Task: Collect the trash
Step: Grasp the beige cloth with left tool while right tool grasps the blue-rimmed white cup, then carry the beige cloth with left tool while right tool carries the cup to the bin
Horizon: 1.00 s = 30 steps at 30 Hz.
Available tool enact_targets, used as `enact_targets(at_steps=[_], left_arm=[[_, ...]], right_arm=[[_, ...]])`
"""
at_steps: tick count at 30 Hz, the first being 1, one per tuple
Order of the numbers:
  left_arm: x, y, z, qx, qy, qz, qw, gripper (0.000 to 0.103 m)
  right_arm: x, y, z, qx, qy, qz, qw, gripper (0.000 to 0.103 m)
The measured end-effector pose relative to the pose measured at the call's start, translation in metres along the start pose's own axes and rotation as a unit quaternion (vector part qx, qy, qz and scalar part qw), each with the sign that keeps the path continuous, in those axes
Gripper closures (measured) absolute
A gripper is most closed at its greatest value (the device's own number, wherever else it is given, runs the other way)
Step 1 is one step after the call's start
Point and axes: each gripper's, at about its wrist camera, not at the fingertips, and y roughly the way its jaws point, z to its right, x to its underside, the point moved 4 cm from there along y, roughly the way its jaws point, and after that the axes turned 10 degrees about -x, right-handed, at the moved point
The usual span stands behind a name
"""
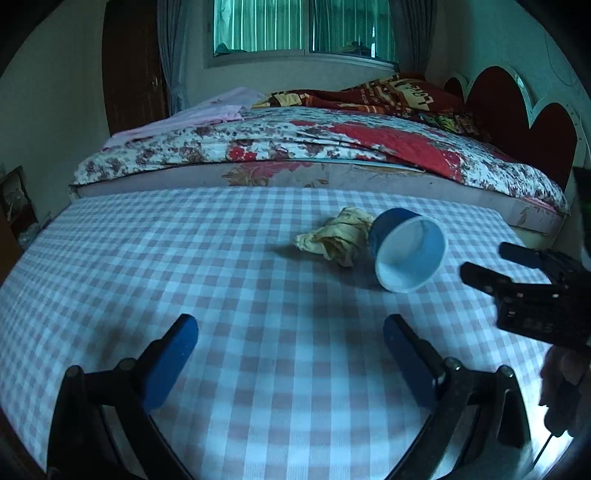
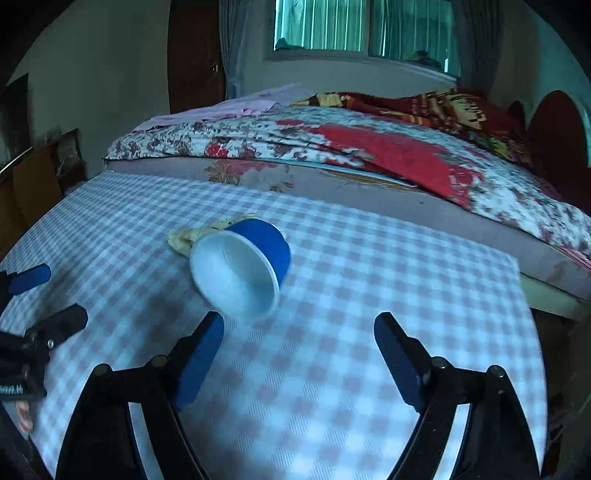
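Note:
A blue paper cup [image 1: 408, 249] lies on its side on the checked tablecloth [image 1: 221, 288], its white mouth facing me. A crumpled yellowish paper wad [image 1: 338, 236] lies touching its left side. My left gripper [image 1: 290, 332] is open and empty, short of both. In the right wrist view the cup [image 2: 240, 269] lies just beyond my right gripper [image 2: 299, 328], which is open and empty, its left finger close to the cup's rim. The wad [image 2: 195, 234] is mostly hidden behind the cup. Each gripper shows in the other's view, the right one [image 1: 487, 266] and the left one [image 2: 55, 295].
A bed with a floral quilt [image 1: 295, 144] runs along the table's far edge. A red scalloped headboard [image 1: 517, 110] stands at the right. A window [image 1: 303, 26] and a dark door [image 1: 133, 66] are behind. The table's right edge [image 2: 524, 280] drops off near the bed.

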Motion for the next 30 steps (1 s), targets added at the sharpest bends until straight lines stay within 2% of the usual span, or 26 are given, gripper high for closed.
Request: enact_targets(at_steps=[4,5,6,7,8,12,14,16,20,21,22,23,24,30], left_arm=[[-0.013,0.028,0.008,0.006,0.007,0.001,1.0,0.006],[-0.016,0.032,0.009,0.009,0.005,0.003,0.9999,0.006],[-0.02,0.037,0.011,0.015,0.003,0.004,0.9999,0.006],[-0.024,0.042,0.015,0.021,0.003,0.005,0.9998,0.006],[-0.026,0.047,0.019,0.024,0.007,0.005,0.9997,0.006],[-0.039,0.068,0.044,0.048,0.031,0.001,0.9984,0.006],[-0.044,0.08,0.055,0.048,0.04,-0.004,0.998,0.009],[-0.05,0.092,0.063,0.049,0.045,-0.024,0.9975,0.02],[-0.058,0.112,0.072,0.043,0.051,-0.048,0.9966,0.02],[-0.057,0.118,0.076,0.041,0.06,-0.059,0.9956,0.026],[-0.055,0.125,0.08,0.04,0.071,-0.08,0.9935,0.043],[-0.055,0.125,0.081,0.05,0.068,-0.079,0.9932,0.051],[-0.056,0.122,0.082,0.057,0.066,-0.08,0.993,0.078],[-0.042,0.061,0.091,0.077,0.077,-0.031,0.9936,0.079]], right_arm=[[-0.018,0.043,0.004,-0.018,0.005,-0.018,1.0,0.04],[-0.02,0.051,0.006,-0.026,0.006,-0.023,0.999,0.05],[-0.022,0.056,0.009,-0.036,0.006,-0.026,0.999,0.076],[-0.023,0.059,0.013,-0.033,0.006,-0.028,0.999,0.089],[-0.024,0.06,0.021,-0.024,0.009,-0.027,0.999,0.096],[-0.028,0.054,0.05,-0.004,0.024,-0.007,1.0,0.097],[-0.029,0.054,0.062,0.005,0.03,-0.006,1.0,0.097],[-0.03,0.056,0.072,0.011,0.037,-0.007,0.999,0.097],[-0.033,0.061,0.084,0.008,0.052,-0.011,0.999,0.097],[-0.034,0.061,0.085,0.006,0.054,-0.013,0.998,0.097],[-0.034,0.061,0.085,0.006,0.055,-0.014,0.998,0.097],[-0.033,0.06,0.085,0.004,0.059,-0.014,0.998,0.097],[-0.031,0.056,0.086,0.002,0.061,-0.013,0.998,0.097],[-0.016,0.015,0.09,0.018,0.061,0.0,0.998,0.099]])
